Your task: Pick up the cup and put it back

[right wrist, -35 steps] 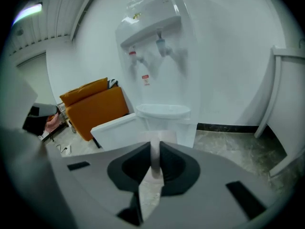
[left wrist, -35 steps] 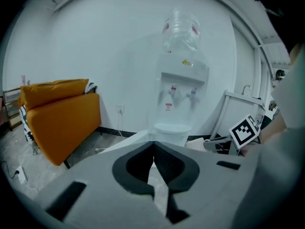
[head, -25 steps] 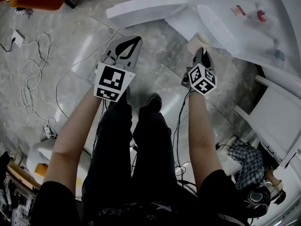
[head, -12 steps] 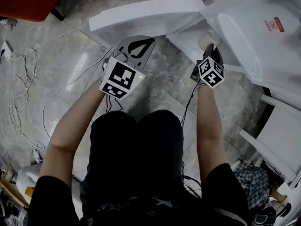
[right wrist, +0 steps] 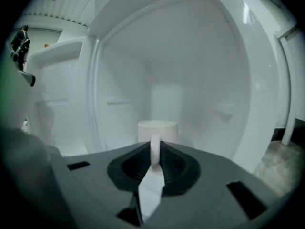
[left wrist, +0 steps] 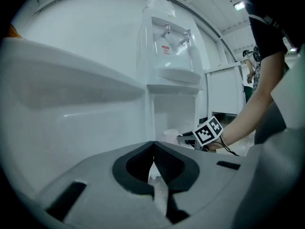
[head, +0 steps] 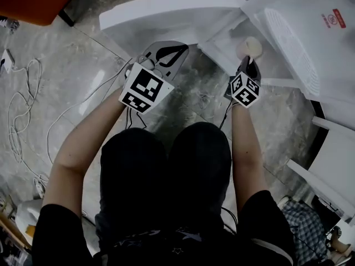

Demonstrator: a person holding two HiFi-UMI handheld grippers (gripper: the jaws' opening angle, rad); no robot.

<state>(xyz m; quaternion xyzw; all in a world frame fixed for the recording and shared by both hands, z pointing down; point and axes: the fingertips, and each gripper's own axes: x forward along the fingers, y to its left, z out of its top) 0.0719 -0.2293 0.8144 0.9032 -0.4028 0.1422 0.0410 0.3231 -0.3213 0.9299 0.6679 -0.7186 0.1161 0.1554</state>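
White cup (right wrist: 157, 129), white cabinet (right wrist: 200, 66)

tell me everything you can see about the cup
The cup is a small, plain cream-white mug, matte and cylindrical, with a flat rim and one thin handle. It stands upright. The right claw is shut on the handle, which sits edge-on between the dark pads. The cup is at the mouth of a white compartment. Its base is hidden behind the claw, so whether it rests on anything cannot be told.
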